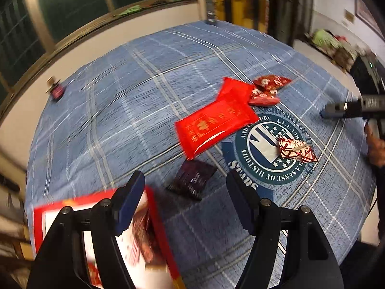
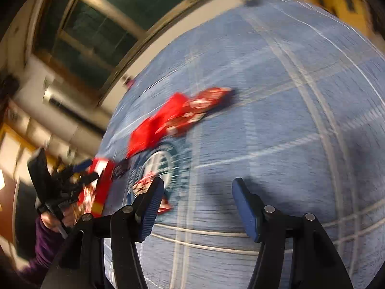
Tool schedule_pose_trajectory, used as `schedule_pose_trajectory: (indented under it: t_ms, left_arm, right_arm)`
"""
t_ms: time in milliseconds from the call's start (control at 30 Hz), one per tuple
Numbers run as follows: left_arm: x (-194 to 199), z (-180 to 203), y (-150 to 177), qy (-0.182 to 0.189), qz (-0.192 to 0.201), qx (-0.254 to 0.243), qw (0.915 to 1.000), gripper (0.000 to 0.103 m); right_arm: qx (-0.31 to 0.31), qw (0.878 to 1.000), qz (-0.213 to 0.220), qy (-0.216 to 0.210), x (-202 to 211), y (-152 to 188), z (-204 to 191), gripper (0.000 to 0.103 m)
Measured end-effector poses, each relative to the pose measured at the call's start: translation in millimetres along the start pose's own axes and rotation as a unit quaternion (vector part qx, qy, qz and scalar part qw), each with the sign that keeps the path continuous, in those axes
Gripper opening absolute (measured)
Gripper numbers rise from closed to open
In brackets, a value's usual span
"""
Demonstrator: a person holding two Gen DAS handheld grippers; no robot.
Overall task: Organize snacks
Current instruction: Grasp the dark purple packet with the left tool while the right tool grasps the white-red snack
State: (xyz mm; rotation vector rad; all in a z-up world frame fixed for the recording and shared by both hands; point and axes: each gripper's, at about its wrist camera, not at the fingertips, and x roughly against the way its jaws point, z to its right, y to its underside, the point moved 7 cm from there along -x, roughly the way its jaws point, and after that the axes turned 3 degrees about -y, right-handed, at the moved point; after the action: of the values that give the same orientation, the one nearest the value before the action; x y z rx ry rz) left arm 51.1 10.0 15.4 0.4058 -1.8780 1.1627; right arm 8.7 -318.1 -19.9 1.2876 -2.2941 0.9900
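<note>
Two large red snack packets (image 1: 216, 120) lie overlapping in the middle of the blue checked tablecloth (image 1: 108, 120). Two small red-and-white packets (image 1: 267, 89) sit just beyond them, and another (image 1: 297, 150) rests on the round emblem. A dark packet (image 1: 192, 180) lies ahead of my left gripper (image 1: 185, 175), which is open and holds nothing. A red-rimmed box (image 1: 158, 236) lies under its left finger. My right gripper (image 2: 197, 192) is open over bare cloth, with the emblem's small packet (image 2: 144, 183) beside its left finger. This view is blurred.
A small dark red object (image 1: 56, 91) stands at the table's left edge and a dark upright object (image 1: 210, 12) at the far edge. A window and wall run behind. Clutter (image 1: 332, 45) lies on a surface to the right. A person's hand (image 1: 375, 149) shows there.
</note>
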Motion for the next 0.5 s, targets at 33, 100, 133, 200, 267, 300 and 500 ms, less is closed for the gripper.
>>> schedule_pose_trajectory:
  t_ms: [33,100,133,200,267,300,500]
  left_arm:
    - [-6,5,-3,0.0,0.0,-0.017,0.9998,0.07]
    - [-19,15,-6,0.003,-0.011,-0.048,0.9988,0.07]
    - [-25,17,-5,0.005,-0.02,-0.056,0.9982,0.07]
    - [-39,19,-3,0.001,-0.041,-0.071,0.9966,0.07]
    - [-49,19,-3,0.005,-0.052,-0.074,0.9959,0.07]
    - [-53,19,-3,0.008,-0.056,-0.073,0.9957,0.07]
    - [-63,15,0,0.057,-0.065,-0.022,0.996,0.06]
  right_arm:
    - [-0.014,1.0,0.005,-0.012,2,-2,3,0.06]
    - [-0.008,1.0,0.008,-0.004,4,-3,4,0.062]
    - [0.003,1.0,0.008,0.004,3,-2,3,0.061]
    - [0.02,1.0,0.008,0.016,2,-2,-1,0.062]
    - [0.037,0.999,0.009,0.028,1,-1,-4,0.064]
    - [0.041,0.999,0.009,0.03,-1,-1,-5,0.065]
    - [0.062,0.997,0.009,0.041,-8,0,-14,0.07]
